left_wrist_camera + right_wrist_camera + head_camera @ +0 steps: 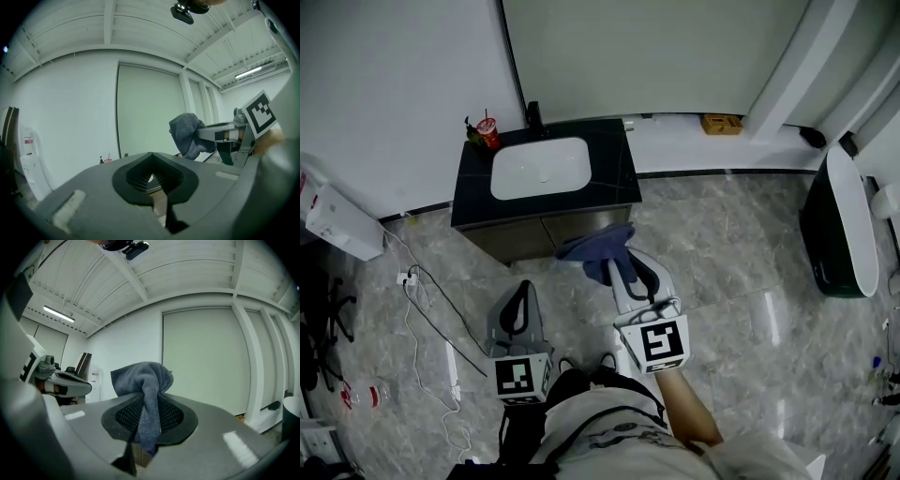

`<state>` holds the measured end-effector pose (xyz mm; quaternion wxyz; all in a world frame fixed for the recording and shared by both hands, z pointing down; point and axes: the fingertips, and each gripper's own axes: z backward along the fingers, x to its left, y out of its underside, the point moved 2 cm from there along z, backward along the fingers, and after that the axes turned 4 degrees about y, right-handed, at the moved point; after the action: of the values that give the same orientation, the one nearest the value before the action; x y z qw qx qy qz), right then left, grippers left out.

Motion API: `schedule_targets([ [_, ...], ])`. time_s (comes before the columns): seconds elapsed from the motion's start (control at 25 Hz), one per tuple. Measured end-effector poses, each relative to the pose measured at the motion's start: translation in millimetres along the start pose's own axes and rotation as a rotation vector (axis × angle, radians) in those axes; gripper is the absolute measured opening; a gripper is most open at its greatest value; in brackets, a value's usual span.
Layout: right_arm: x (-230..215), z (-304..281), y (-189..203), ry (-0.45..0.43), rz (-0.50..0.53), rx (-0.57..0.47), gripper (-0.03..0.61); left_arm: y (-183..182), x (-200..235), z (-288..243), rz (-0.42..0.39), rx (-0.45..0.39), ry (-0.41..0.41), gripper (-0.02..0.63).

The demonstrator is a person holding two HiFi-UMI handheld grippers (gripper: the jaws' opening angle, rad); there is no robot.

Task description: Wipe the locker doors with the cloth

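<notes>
A blue-grey cloth [598, 246] is bunched in my right gripper [614, 264], whose jaws are shut on it. In the right gripper view the cloth [143, 380] rises out of the jaws and a tail hangs down between them. The left gripper view shows the cloth [186, 133] to the right, held up in the air. My left gripper [518, 292] is lower left of it, shut with nothing in it. The dark cabinet doors [546, 234] under the sink stand just beyond the cloth. Whether the cloth touches them I cannot tell.
A black counter [614, 159] carries a white basin [542, 169], a faucet [533, 116] and a red cup [488, 131]. Cables [422, 300] trail over the grey marble floor at left by a white box [337, 223]. A dark and white appliance [842, 225] stands at right.
</notes>
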<state>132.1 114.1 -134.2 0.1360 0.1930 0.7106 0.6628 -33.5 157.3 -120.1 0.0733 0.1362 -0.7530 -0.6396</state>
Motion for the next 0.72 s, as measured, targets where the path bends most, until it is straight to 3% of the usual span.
schedule_targets([
  [0.28, -0.8, 4.5, -5.8, 0.033, -0.039, -0.019, 0.075, -29.5, -0.8, 7.6, -0.044, -0.05, 0.028, 0.002],
  [0.72, 9.1, -4.9, -24.9, 0.057, -0.012, -0.049, 0.074, -29.9, 15.4, -0.4, -0.041, -0.081, 0.027, 0.002],
])
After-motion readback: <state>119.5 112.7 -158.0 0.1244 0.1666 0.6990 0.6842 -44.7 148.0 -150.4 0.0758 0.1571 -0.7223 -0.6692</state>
